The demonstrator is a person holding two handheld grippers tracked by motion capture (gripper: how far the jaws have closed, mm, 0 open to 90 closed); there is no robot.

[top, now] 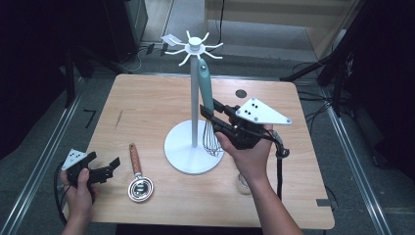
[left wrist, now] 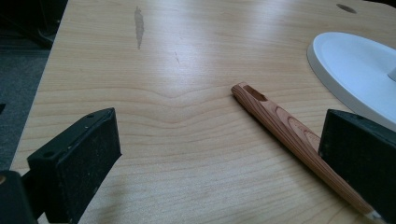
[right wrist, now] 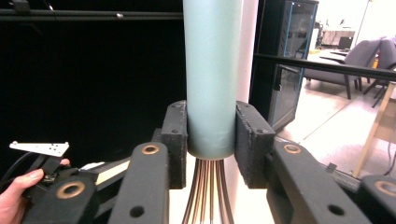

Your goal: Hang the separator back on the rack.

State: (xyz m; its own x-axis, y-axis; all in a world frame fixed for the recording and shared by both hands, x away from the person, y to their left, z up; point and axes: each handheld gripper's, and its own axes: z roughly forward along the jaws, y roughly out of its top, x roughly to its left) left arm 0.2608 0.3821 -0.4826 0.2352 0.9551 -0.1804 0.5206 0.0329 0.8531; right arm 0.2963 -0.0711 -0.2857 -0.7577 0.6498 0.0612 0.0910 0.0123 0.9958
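A whisk [top: 206, 84] with a teal handle hangs from a hook of the white stand [top: 188, 152] at mid-table. My right gripper [top: 211, 111] reaches in from the right and is shut on that handle, just above the wires. In the right gripper view both pads lie against the sides of the teal handle [right wrist: 212, 70], with my right gripper [right wrist: 211, 140] level. My left gripper [top: 98, 171] rests open at the table's front left. A wooden-handled strainer [top: 137, 176] lies just to its right. In the left gripper view the wooden handle [left wrist: 285, 126] runs past the right jaw of my left gripper [left wrist: 219, 149], untouched.
The stand's white pole [right wrist: 247, 70] rises right behind the whisk, and its round base [left wrist: 355, 65] lies beyond the strainer handle. A small pale object [top: 242, 183] sits under my right forearm. A dark round hole [top: 240, 93] marks the table's far side.
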